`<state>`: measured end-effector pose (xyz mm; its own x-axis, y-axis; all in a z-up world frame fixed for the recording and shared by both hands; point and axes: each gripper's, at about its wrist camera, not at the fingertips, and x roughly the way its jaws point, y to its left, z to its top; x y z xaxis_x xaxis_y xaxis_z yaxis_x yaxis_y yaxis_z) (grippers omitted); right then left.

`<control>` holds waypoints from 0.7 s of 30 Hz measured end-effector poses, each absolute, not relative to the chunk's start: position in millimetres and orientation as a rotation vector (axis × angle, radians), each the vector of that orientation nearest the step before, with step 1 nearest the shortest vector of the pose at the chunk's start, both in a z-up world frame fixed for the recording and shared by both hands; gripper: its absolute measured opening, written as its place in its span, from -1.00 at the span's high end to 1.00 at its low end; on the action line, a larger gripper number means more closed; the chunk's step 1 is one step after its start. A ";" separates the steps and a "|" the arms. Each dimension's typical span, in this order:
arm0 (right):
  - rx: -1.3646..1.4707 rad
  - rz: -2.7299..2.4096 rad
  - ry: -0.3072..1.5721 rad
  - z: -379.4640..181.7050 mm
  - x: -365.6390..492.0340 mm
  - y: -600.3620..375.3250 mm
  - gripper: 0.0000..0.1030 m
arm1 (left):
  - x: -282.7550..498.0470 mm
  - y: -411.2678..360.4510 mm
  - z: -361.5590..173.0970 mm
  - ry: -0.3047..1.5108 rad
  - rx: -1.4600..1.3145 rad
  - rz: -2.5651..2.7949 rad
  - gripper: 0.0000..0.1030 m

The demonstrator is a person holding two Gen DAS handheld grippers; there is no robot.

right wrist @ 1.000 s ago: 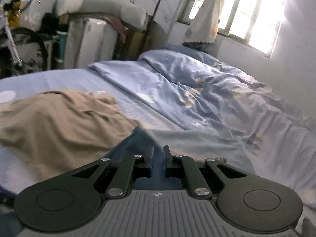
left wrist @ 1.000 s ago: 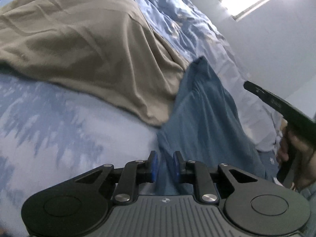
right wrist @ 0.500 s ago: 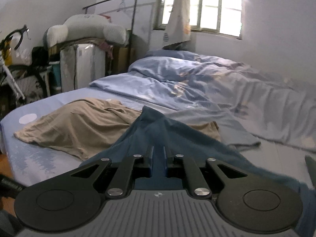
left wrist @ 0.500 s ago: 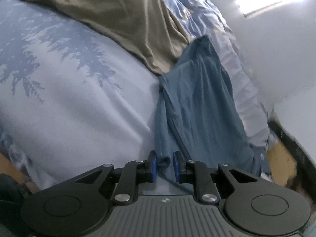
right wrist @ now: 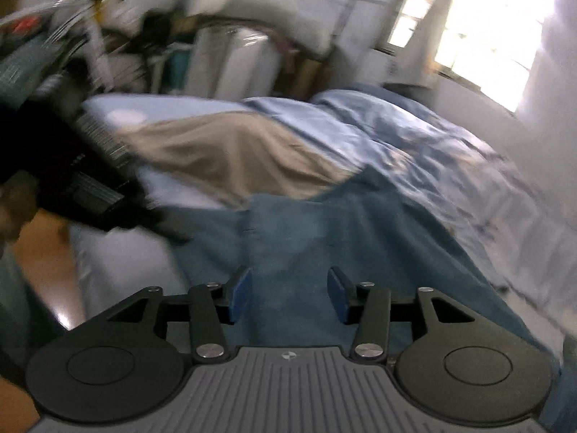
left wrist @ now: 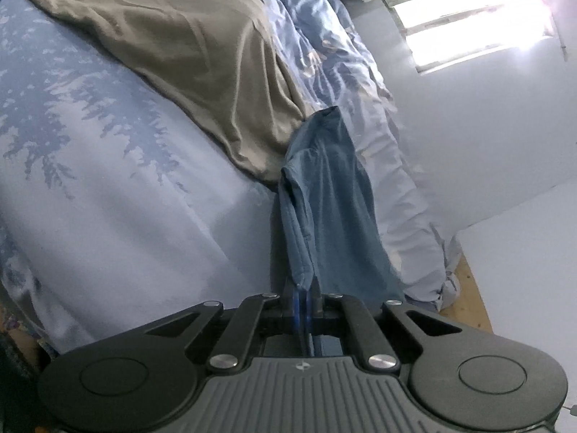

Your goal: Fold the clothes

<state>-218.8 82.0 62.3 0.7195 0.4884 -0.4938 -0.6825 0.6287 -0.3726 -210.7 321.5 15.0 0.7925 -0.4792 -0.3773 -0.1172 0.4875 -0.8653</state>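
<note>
A blue garment lies stretched along the bed's near edge, its far end against a tan garment. My left gripper is shut on a bunched edge of the blue garment, which rises from the pads. In the right wrist view the blue garment spreads flat under and beyond my right gripper. Its jaws are opening, and the blue pads stand well apart without pressing the cloth. The left gripper shows there as a dark blur at the garment's left edge. The tan garment lies behind.
The bed sheet carries a blue tree print. A crumpled light-blue duvet fills the far side by the window. A white appliance, a bicycle and clutter stand past the bed. Wooden floor shows at the bed's corner.
The left jaws have shut on the blue garment's edge. The right jaws have sprung open off the blue cloth, and the right gripper has dropped lower and swung left.
</note>
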 end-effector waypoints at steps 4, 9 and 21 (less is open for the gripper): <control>-0.713 0.709 0.304 40.2 -238.9 105.8 -0.11 | -209.0 322.9 12.4 0.644 -1.076 -0.244 1.00; -0.835 0.644 0.236 15.4 -241.8 126.1 -0.14 | -208.1 323.4 13.1 0.631 -1.097 -0.268 1.00; -0.950 0.545 0.156 -8.3 -220.8 158.3 -0.14 | -210.2 325.9 14.6 0.616 -1.134 -0.290 1.00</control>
